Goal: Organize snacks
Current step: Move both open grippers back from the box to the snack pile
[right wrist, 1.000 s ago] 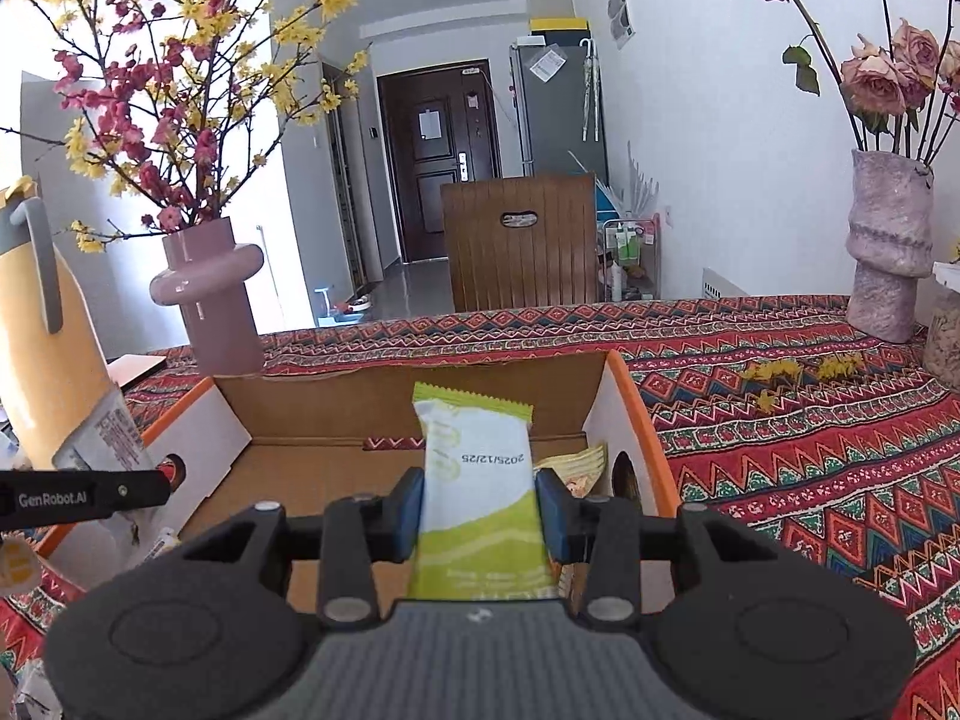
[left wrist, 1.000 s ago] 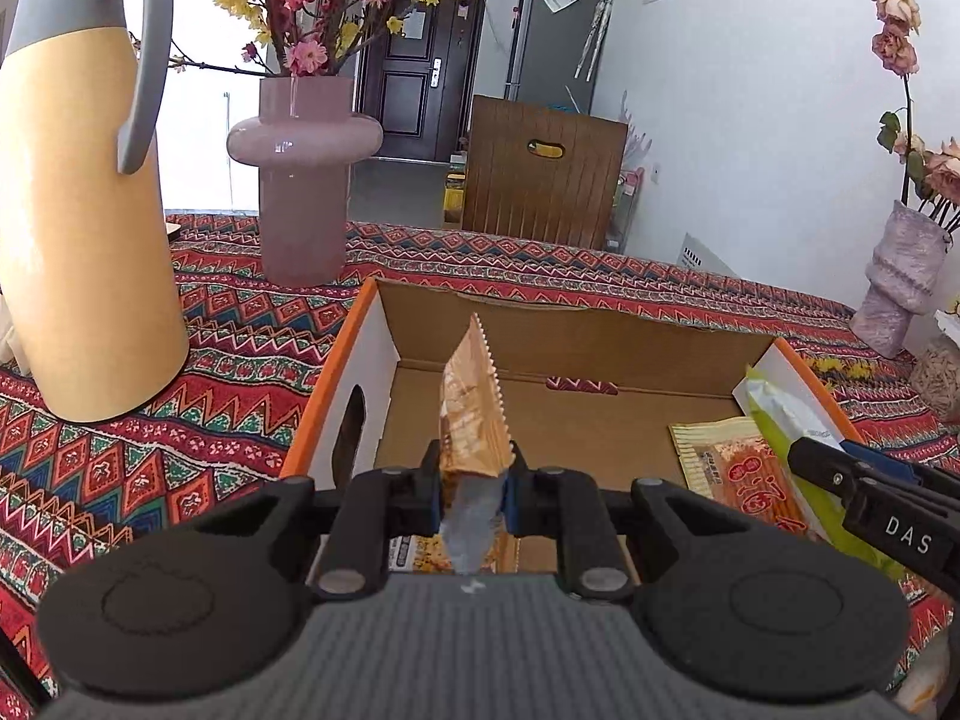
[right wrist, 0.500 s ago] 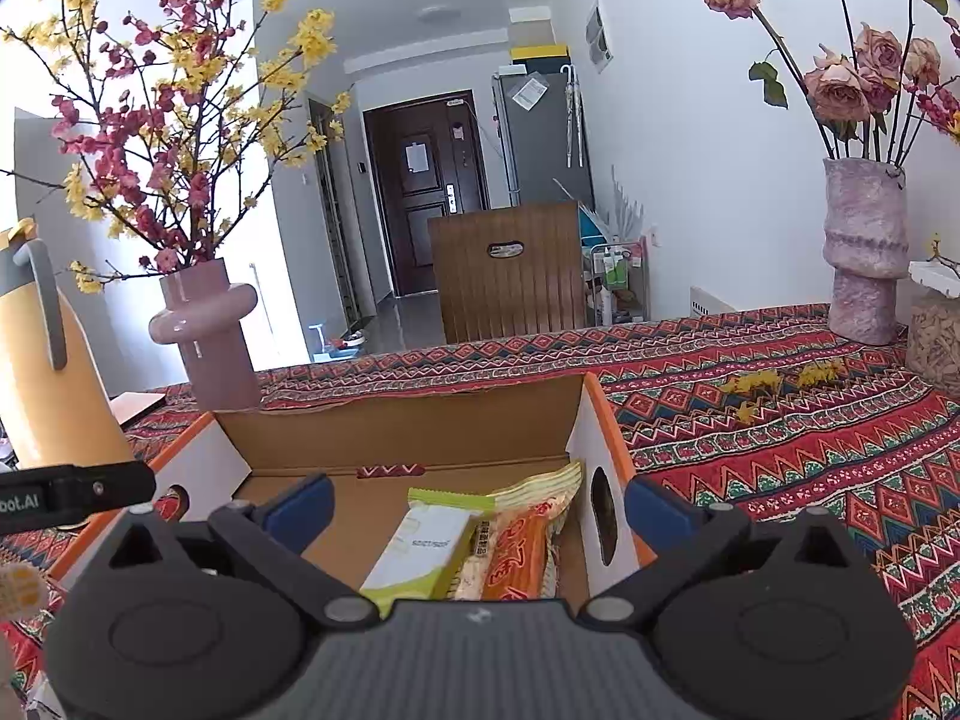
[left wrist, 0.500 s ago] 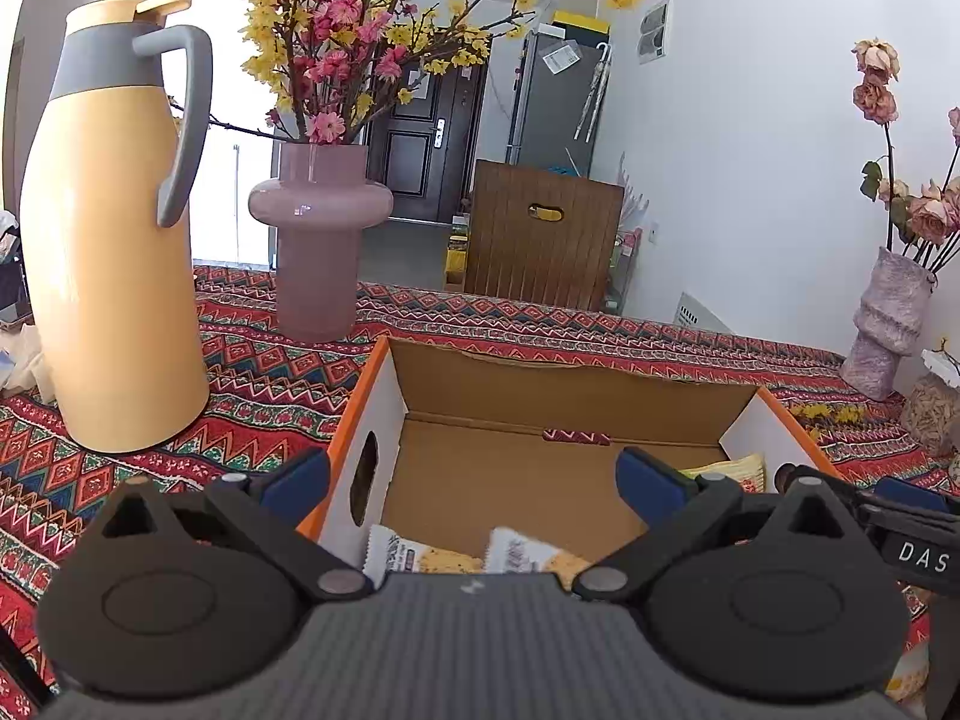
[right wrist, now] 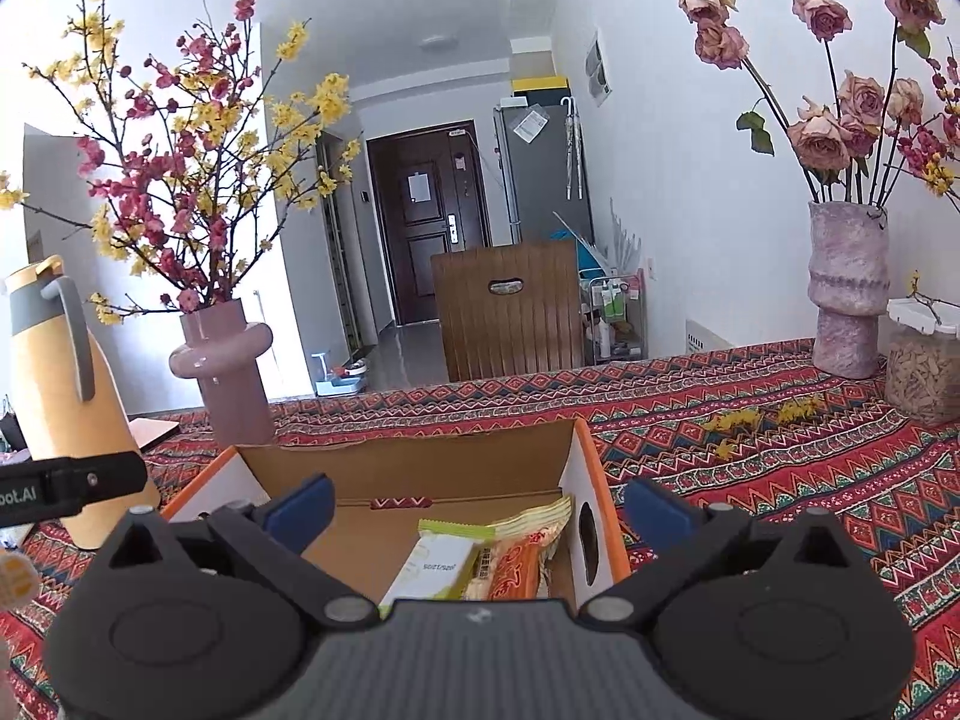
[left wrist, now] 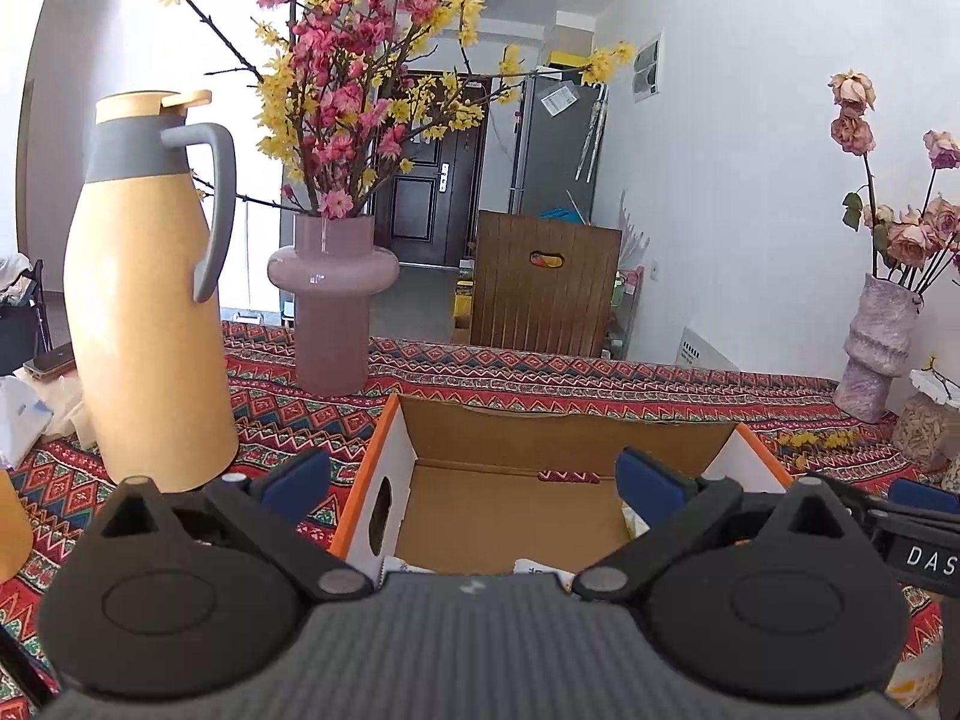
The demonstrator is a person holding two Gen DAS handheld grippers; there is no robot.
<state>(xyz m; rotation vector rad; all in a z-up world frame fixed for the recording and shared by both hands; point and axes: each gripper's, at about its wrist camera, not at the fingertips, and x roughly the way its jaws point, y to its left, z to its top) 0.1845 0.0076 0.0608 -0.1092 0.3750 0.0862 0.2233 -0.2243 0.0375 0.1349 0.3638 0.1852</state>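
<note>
Left hand-held gripper (left wrist: 474,483) hanging over the near edge of the box (left wrist: 600,441), jaws spread wide, gripping nothing. Right hand-held gripper (right wrist: 477,507) likewise gaping, carrying nothing, hovering above the same box. Lying inside against the right wall: green packet (right wrist: 429,564) just beside an orange packet (right wrist: 510,567), with a yellow-edged wrapper (right wrist: 540,519) leaning behind them. Peeking out at the near left of the box floor: white packet edges (left wrist: 408,567), perhaps two, mostly hidden by the gripper body. Box sitting open-topped on the patterned tabletop (right wrist: 780,468). Standing beyond on the left: yellow jug (left wrist: 144,312), then pink vase (left wrist: 333,300) holding blossom branches. Standing far right: pale vase (right wrist: 846,294) bearing roses, jar (right wrist: 924,360) beside it.
</note>
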